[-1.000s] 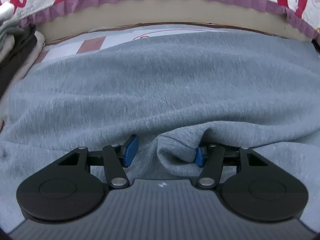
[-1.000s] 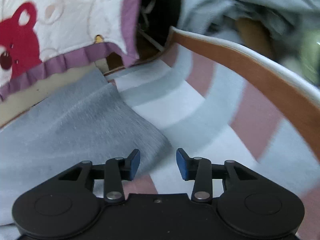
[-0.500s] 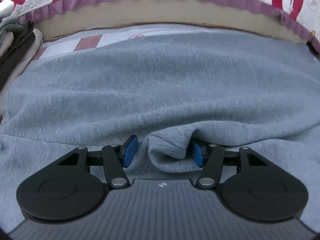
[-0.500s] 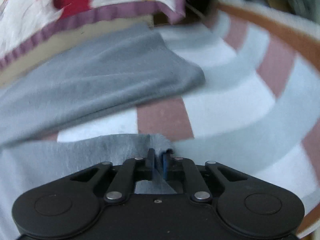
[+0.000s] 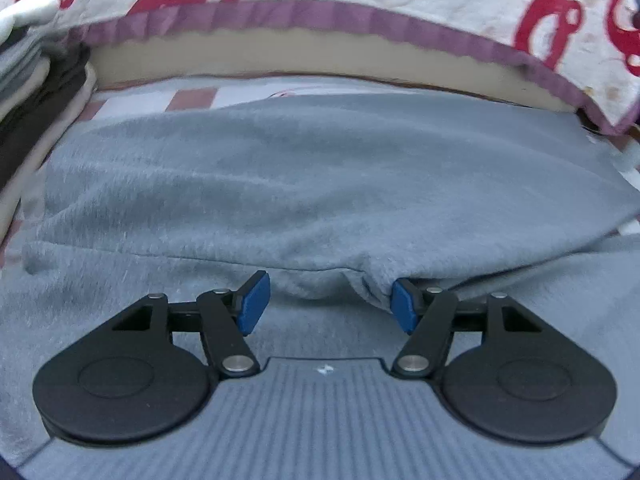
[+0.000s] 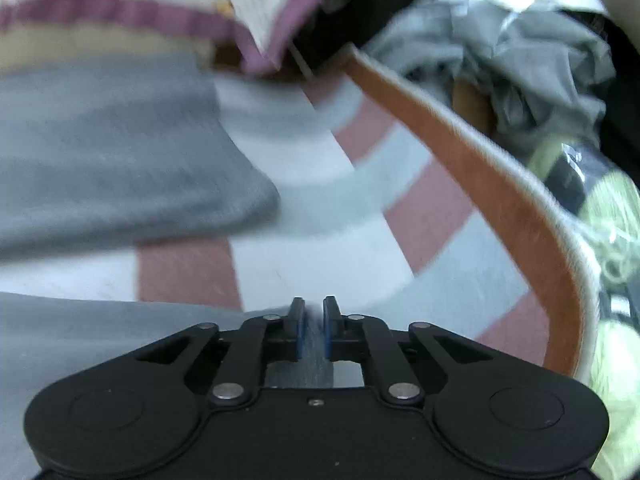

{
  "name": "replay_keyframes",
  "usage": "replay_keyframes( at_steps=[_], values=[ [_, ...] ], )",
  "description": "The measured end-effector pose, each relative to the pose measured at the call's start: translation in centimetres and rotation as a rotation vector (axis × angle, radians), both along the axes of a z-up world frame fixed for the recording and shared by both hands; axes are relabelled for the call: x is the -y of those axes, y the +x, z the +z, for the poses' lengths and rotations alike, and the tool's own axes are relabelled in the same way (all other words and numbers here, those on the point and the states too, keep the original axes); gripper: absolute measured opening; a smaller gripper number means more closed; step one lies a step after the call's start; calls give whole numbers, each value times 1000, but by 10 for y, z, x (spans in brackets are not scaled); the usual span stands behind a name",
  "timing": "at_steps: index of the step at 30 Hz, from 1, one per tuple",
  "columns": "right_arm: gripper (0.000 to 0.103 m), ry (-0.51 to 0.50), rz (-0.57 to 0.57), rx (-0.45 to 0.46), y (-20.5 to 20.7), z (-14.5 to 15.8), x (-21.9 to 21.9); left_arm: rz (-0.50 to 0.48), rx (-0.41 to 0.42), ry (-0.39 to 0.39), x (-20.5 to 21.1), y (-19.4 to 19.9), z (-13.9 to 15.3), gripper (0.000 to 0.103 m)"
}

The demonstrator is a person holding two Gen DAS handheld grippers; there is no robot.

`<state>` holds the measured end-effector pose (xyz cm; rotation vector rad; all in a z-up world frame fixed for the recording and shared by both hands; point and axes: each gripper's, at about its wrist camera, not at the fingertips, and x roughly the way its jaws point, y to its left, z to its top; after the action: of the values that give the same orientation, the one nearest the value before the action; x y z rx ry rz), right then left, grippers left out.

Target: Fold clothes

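A grey fleece garment point(image 5: 320, 184) lies spread on a striped pink, grey and white bed sheet point(image 6: 340, 216). Its folded upper layer ends in an edge just in front of my left gripper point(image 5: 326, 306), which is open and rests on the lower layer; the right blue pad point(image 5: 402, 308) touches a pucker of the fold edge. In the right wrist view the garment point(image 6: 120, 168) lies at left, and my right gripper point(image 6: 314, 330) is shut on a corner of its lower grey layer, near the sheet.
A quilt with red bear prints and a purple frill point(image 5: 360, 20) lies along the far side. A stack of folded clothes point(image 5: 28, 92) stands at far left. A brown bed rail point(image 6: 480, 168) curves on the right, with crumpled grey clothes and plastic bags point(image 6: 540, 60) beyond it.
My left gripper has drawn back from the fold, so the fabric pucker no longer sits between its pads. My right gripper closed on the garment's corner and swung right.
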<state>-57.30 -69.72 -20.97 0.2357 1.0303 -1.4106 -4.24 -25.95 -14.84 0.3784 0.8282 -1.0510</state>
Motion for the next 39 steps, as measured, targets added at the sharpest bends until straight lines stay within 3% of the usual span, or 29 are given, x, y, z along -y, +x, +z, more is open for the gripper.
replay_keyframes(
  at_steps=[2, 4, 6, 13, 17, 20, 23, 29, 32, 33, 35, 36, 39],
  values=[
    [8, 5, -68, -30, 2, -4, 3, -17, 15, -6, -8, -1, 7, 63],
    [12, -25, -70, 71, 5, 12, -5, -10, 22, -18, -17, 3, 14, 63],
    [23, -54, -73, 171, 9, 27, -12, 21, 29, -10, -27, 13, 18, 64],
    [41, 30, 348, 343, 115, 61, -68, 280, 112, 176, -54, 84, 12, 64],
    [47, 130, 497, 467, 188, 64, -100, 347, 137, 124, -60, 132, 24, 65],
    [47, 211, 553, 552, 241, 61, -123, 397, 152, 96, -47, 171, 26, 73],
    [47, 259, 617, 573, 288, 59, -157, 427, 159, 97, -29, 206, 21, 73],
    [47, 338, 763, 563, 367, 55, -213, 334, 228, 175, 15, 224, -13, 75],
    [47, 374, 818, 551, 398, 54, -227, 342, 218, 184, 17, 228, -30, 84],
    [47, 377, 837, 542, 404, 55, -232, 331, 211, 181, 15, 228, -33, 82],
    [48, 379, 861, 520, 413, 56, -238, 270, 223, 175, 13, 222, -35, 17],
    [48, 379, 870, 510, 417, 56, -241, 238, 240, 173, 14, 215, -32, 3],
    [48, 401, 844, 522, 423, 46, -243, 132, 323, 73, 10, 171, -2, 3]
  ],
)
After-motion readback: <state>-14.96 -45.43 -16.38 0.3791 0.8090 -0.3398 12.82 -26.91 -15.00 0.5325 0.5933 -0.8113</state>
